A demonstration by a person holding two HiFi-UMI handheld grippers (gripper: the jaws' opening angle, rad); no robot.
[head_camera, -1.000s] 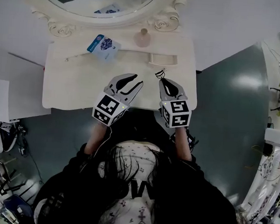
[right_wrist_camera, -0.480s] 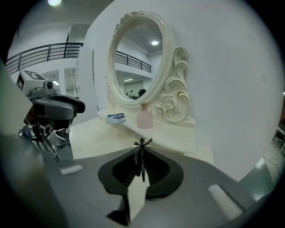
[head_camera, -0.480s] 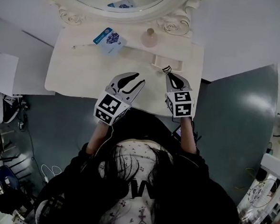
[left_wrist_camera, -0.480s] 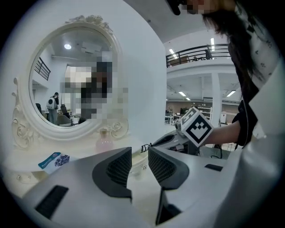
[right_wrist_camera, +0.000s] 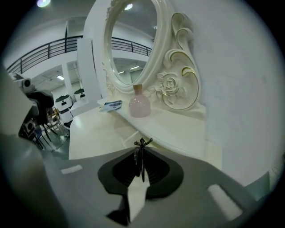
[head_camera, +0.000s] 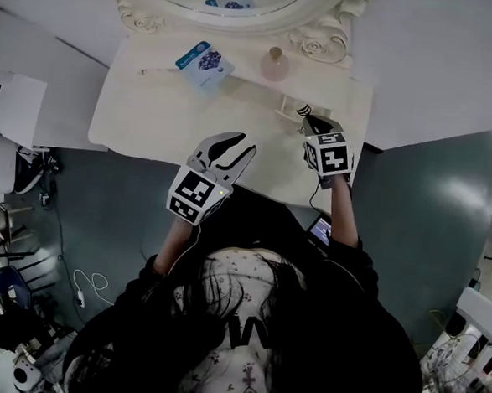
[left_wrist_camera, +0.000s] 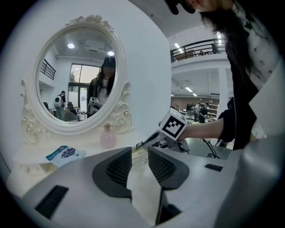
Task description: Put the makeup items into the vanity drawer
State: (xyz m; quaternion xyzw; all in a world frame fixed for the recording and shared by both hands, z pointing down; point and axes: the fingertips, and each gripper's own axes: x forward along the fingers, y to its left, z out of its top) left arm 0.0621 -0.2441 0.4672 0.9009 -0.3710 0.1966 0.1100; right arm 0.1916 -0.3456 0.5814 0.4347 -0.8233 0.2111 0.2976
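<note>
The right gripper has its jaws pressed together on a thin black wire item, and holds it just above the small drawer of the vanity top. The left gripper hangs over the front edge with jaws spread and nothing between them. A pink bottle and a blue packet lie near the mirror.

Ahead of the right gripper rises a white wall bearing an oval mirror in carved cream. Dark green floor lies behind it; ceiling lights shine by a railed balcony right of the left gripper.
</note>
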